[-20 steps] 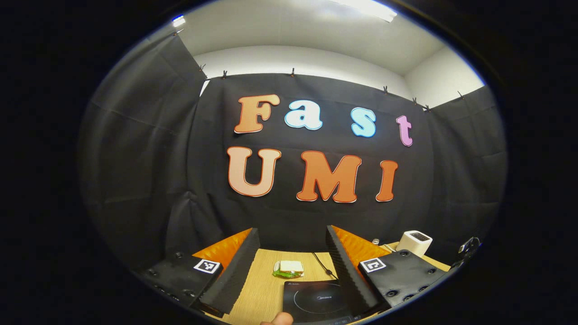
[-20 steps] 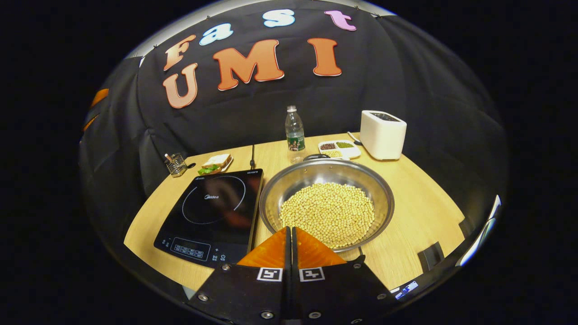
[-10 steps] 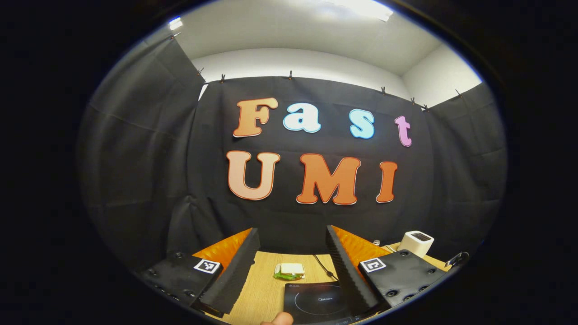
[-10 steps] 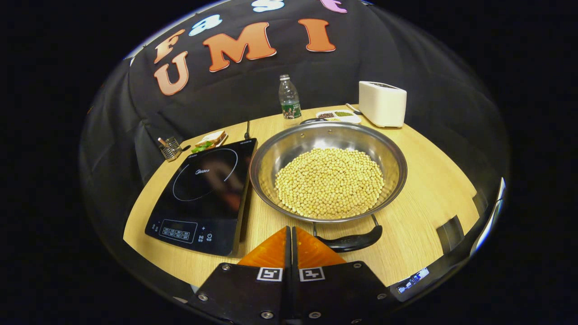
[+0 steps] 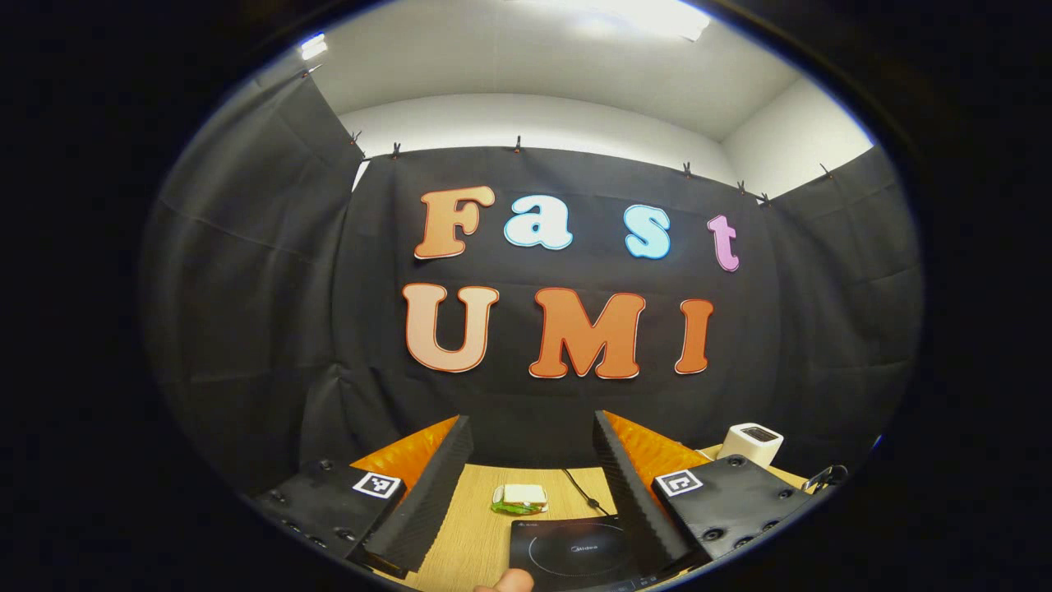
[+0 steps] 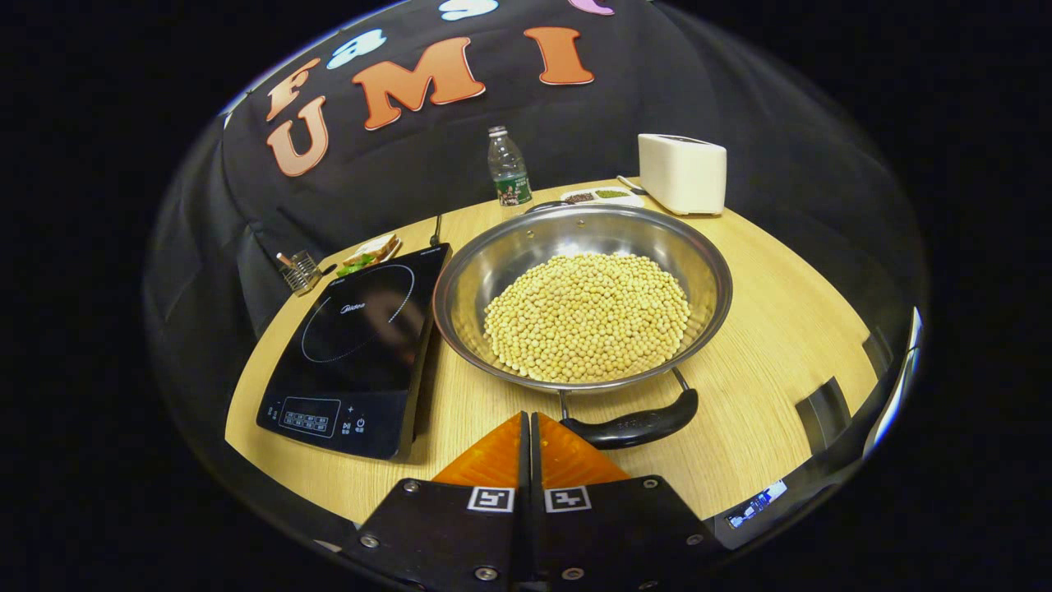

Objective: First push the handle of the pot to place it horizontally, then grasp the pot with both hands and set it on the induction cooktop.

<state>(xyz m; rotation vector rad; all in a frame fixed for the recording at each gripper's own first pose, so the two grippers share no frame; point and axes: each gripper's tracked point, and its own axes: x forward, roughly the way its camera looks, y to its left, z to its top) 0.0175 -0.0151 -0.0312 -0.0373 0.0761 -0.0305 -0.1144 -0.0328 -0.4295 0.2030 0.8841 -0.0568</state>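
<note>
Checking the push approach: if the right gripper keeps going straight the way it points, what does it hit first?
Most likely the pot's near handle, which lies just ahead of the shut right gripper and slightly to its right; the pot of beans sits right behind. Height above the table is unclear, so it could pass over.

A bright ceiling light (image 5: 649,12) glares high above the fingers (image 5: 427,485); images sharp, edges strongly bowed.
</note>
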